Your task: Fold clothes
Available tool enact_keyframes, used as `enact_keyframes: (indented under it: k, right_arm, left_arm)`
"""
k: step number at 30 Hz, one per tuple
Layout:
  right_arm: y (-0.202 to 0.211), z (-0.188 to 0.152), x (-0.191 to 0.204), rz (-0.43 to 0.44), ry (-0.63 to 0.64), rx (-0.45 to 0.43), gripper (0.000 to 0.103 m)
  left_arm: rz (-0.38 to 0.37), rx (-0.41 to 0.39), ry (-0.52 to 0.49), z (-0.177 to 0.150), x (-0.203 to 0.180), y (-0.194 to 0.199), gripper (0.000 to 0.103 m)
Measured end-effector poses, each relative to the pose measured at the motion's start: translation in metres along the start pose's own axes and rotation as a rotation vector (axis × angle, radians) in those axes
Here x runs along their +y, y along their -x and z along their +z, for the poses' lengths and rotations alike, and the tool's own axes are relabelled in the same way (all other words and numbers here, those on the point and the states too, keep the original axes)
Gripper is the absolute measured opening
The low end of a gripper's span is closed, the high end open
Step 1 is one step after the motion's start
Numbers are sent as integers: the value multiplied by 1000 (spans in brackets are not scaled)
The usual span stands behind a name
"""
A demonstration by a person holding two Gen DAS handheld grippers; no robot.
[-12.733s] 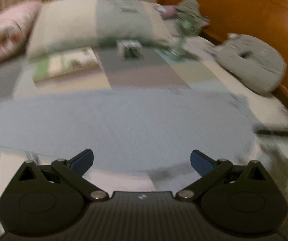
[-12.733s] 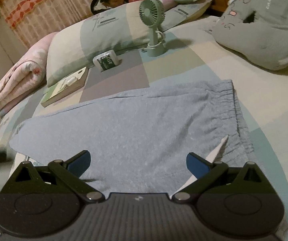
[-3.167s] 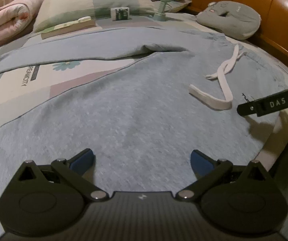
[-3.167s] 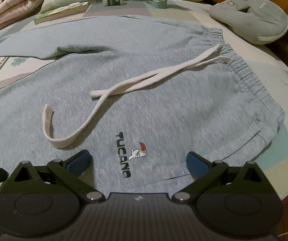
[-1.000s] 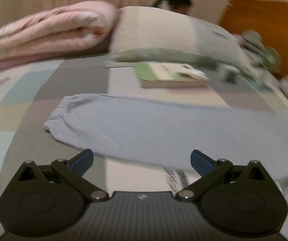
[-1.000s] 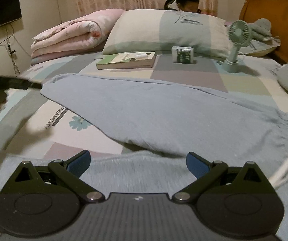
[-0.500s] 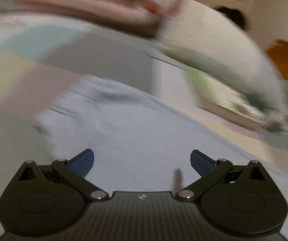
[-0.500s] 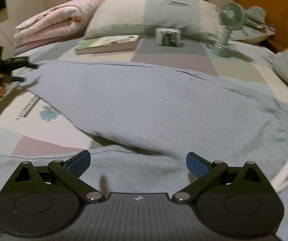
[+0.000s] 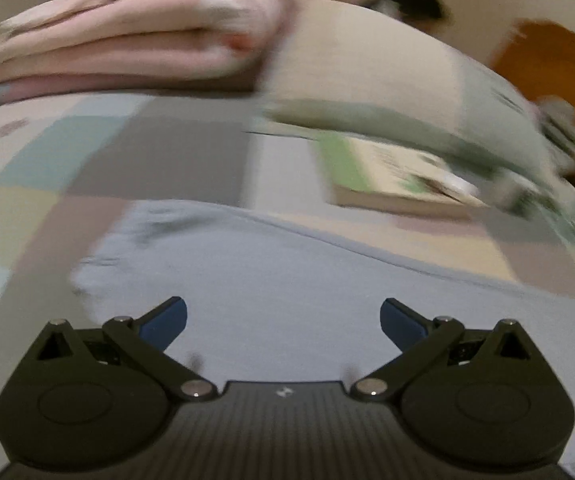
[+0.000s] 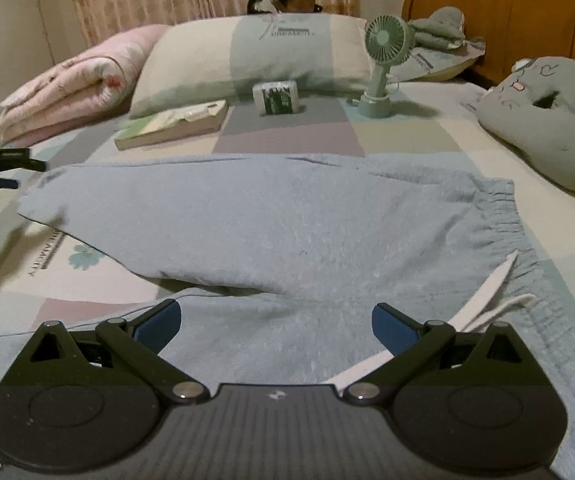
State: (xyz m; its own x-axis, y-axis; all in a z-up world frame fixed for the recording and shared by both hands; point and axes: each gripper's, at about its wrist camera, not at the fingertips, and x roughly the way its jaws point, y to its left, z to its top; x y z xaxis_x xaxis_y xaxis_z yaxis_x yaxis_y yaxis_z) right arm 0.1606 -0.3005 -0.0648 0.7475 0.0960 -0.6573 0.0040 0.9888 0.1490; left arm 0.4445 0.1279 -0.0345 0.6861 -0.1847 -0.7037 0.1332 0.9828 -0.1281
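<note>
Since half a second ago, the left gripper (image 9: 283, 320) has been brought closer over the cuffed end of the far trouser leg, which now fills the lower half of the blurred left wrist view, while the right wrist view has been raised so that the waistband is seen in full at 3 o'clock. The light blue sweatpants (image 10: 287, 216) are laid flat across the patchwork bedsheet (image 10: 407, 136), one leg stretched toward 9 o'clock and the other spread beneath the right gripper (image 10: 276, 326). The left gripper's blue pads (image 9: 165, 322) are held wide apart with the leg's cuff (image 9: 127, 248) just beyond them at 11 o'clock; nothing is pinched. The right gripper's fingers are likewise spread, with grey-blue fabric lying between them and the white drawstring (image 10: 483, 300) passing under the right finger at 4 o'clock. No containers are seen; a folded pink quilt (image 10: 75, 84), a book (image 10: 171, 126), a pillow (image 10: 255, 56), a small green packet (image 10: 276, 98), a desk fan (image 10: 383, 60) and a grey cushion (image 10: 547, 120) are ranged along the bed from 10 to 2 o'clock.
</note>
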Motion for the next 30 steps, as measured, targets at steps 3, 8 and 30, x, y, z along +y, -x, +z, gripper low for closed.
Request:
enact_keyframes:
  k: [3,8,30]
  right_arm:
    - [11,-6,-3,10,-8,-1,103]
    - [24,-17,-19,0,-58,-1,103]
    - [38,-48,-102,-60,-196,10,103]
  left_arm:
    - [-94,52,-84,-8,-51,-6,102]
    - [-69,90,-249,-32,-112,-34,102]
    - [107,138,-210,-43,-160,-77,102]
